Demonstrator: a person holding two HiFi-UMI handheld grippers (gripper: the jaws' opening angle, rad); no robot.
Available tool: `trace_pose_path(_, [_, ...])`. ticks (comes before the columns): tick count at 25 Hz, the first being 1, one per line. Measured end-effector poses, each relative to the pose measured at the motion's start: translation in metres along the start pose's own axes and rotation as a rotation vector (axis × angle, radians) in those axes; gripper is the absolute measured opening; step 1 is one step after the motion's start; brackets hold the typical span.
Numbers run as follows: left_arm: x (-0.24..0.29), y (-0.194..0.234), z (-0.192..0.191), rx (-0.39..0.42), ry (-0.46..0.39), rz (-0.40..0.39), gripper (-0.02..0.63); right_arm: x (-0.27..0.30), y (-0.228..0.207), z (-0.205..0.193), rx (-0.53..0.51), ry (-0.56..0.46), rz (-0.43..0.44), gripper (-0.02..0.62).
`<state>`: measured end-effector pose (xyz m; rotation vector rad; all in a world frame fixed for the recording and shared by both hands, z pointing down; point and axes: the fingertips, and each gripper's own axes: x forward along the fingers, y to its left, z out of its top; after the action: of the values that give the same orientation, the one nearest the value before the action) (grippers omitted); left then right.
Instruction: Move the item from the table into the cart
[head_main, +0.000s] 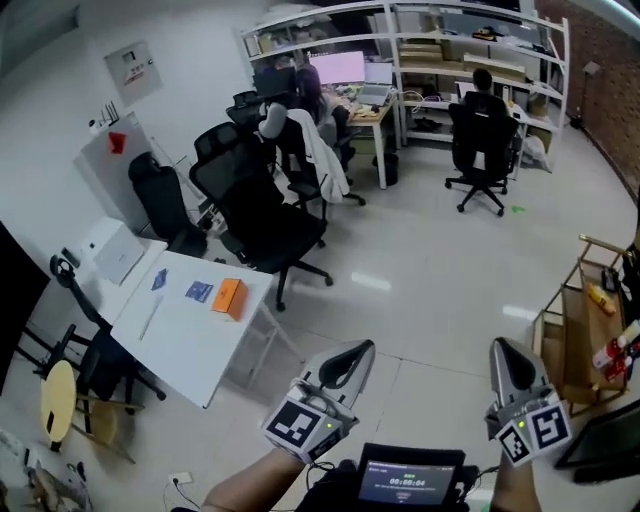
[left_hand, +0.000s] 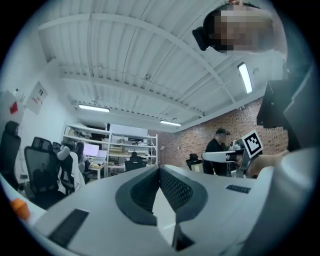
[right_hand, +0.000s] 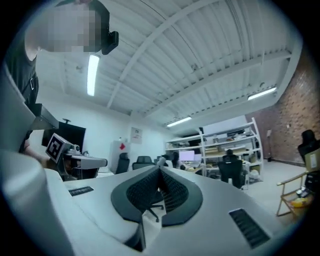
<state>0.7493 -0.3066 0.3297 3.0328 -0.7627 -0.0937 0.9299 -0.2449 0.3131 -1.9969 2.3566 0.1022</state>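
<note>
Both grippers sit low in the head view, raised and pointing out across the room, not at any object. The left gripper (head_main: 358, 350) is at bottom centre and the right gripper (head_main: 499, 346) at bottom right. In each gripper's own view the dark ribbed pads are pressed together with nothing between them, and only the ceiling and distant shelves show beyond the tips. That looks like a carrying or waiting pose, hands empty and no reach begun.

The table (head_main: 190, 345) lies at the left of the head view, well apart from both grippers. On it an orange box (head_main: 229, 297) lies flat just beside a blue card (head_main: 199, 291). The box is probably the item to move, though at this distance I cannot rule out the card. A black chair (head_main: 262, 225) stands close to the table's far corner, so the near, open side looks like the easier way in.

The cart (head_main: 572, 335) is at the right edge of the frame, nearer the right gripper, with a few things already in it. The box has not been picked up, so the task looks barely started. The jaws would need to open before any grasp.
</note>
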Motion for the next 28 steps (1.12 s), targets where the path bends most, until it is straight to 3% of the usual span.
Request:
trace_pose_path(4, [-0.061, 0.08, 0.027, -0.002, -0.019, 0.06, 0.0, 0.089, 0.084, -0.002, 0.007, -0.007, 0.197, 0.009])
trace_pose_path(8, [-0.155, 0.149, 0.069, 0.062, -0.048, -0.035, 0.015, 0.177, 0.202, -0.003, 0.017, -0.019, 0.32, 0.009])
trace_pose_path(10, [-0.215, 0.193, 0.079, 0.066, -0.065, -0.039, 0.015, 0.217, 0.273, -0.008, 0.033, -0.021, 0.368, 0.009])
trace_pose_path(15, [-0.351, 0.32, 0.074, 0.085, -0.072, 0.087, 0.014, 0.314, 0.45, -0.024, 0.047, -0.027, 0.515, 0.009])
trace_pose_path(18, [-0.417, 0.385, 0.075, 0.053, -0.088, 0.155, 0.014, 0.365, 0.537, -0.029, 0.072, -0.029, 0.584, 0.009])
trace_pose_path(23, [-0.483, 0.468, 0.077, 0.062, -0.108, 0.246, 0.014, 0.44, 0.646, -0.037, 0.052, -0.017, 0.729, 0.009])
trace_pose_path(26, [-0.506, 0.507, 0.082, 0.133, -0.069, 0.289, 0.014, 0.48, 0.698, -0.037, 0.034, -0.03, 0.825, 0.009])
trace_pose_path(28, [-0.517, 0.534, 0.086, 0.189, -0.03, 0.377, 0.014, 0.505, 0.726, -0.04, 0.023, -0.028, 0.891, 0.009])
